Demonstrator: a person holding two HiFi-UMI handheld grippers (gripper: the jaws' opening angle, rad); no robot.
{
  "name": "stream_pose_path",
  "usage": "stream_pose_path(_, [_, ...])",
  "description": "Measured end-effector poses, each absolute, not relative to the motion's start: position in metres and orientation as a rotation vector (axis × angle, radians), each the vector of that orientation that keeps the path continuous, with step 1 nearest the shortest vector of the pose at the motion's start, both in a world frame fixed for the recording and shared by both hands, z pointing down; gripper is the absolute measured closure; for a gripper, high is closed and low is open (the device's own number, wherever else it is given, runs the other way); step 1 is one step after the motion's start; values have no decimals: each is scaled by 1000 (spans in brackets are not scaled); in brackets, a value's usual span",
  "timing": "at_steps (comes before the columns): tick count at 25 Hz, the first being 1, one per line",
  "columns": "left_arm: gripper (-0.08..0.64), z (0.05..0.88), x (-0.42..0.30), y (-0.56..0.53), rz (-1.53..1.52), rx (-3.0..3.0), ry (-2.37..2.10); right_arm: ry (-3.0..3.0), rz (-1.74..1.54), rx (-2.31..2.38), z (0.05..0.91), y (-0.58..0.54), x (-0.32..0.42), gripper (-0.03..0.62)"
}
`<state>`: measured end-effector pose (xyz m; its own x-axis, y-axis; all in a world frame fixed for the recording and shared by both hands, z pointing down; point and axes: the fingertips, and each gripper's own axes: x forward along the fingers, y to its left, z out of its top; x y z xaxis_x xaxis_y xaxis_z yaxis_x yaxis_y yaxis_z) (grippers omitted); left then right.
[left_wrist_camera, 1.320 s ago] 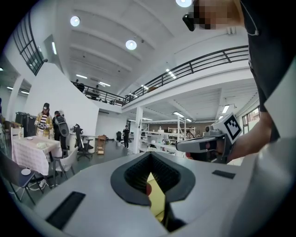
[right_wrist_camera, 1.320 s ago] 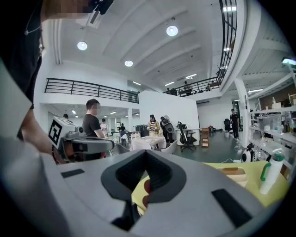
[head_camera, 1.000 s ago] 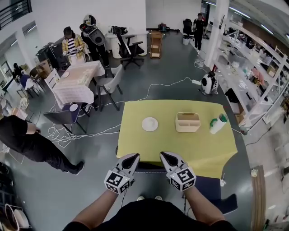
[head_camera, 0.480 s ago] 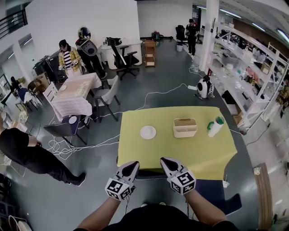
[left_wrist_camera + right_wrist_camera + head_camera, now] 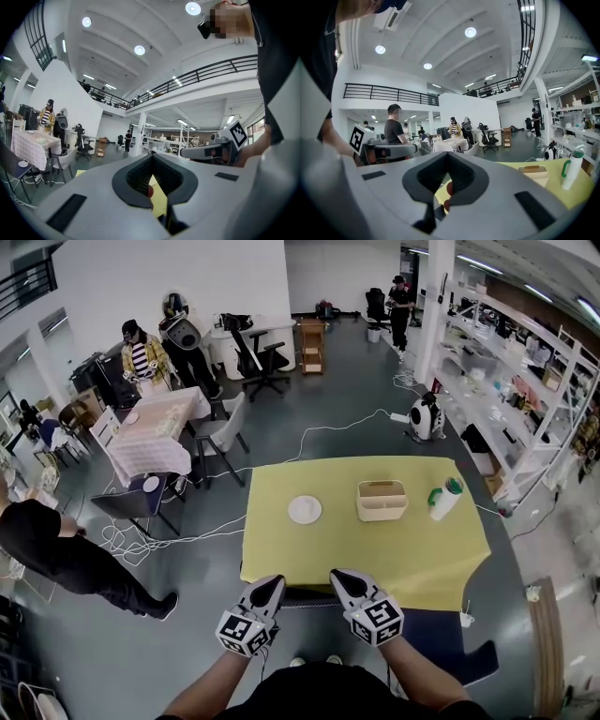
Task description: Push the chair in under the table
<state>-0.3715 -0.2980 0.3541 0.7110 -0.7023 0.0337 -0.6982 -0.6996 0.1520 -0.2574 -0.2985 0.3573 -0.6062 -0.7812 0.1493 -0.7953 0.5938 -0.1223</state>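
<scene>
The dark chair's top rail (image 5: 307,597) shows at the yellow table's (image 5: 375,554) near edge, with its seat hidden under the tablecloth. My left gripper (image 5: 273,584) is shut, with its tip at the rail's left end. At the rail's right end my right gripper (image 5: 338,577) is also shut. Neither holds anything. In the left gripper view the left gripper's (image 5: 151,160) dark jaws meet over a strip of yellow table. The right gripper's (image 5: 448,158) jaws stand the same in the right gripper view.
On the table stand a white plate (image 5: 305,510), a beige basket (image 5: 382,500) and a white bottle with a green cap (image 5: 444,499). A person in black (image 5: 56,554) bends at the left. Cables (image 5: 141,535) lie on the floor, and shelves (image 5: 525,399) line the right.
The head view has shifted a little. Both grippers stay shut at the chair's rail, the right one edged slightly toward the table.
</scene>
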Motion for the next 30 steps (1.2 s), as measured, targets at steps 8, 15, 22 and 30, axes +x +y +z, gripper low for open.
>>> stream_pose_path(8, [554, 360, -362, -279, -33, 2745, -1180, -2737, 285, 1348, 361, -283, -244, 578])
stream_pose_path(15, [554, 363, -359, -250, -20, 2720, -1224, -2732, 327, 1334, 371, -266, -238, 578])
stream_pose_path(22, [554, 367, -360, -228, -10, 2714, -1225, -2726, 334, 1313, 376, -245, -244, 578])
stream_pose_path(30, [554, 364, -377, -205, -22, 2729, -1197, -2693, 331, 1360, 374, -218, -257, 578])
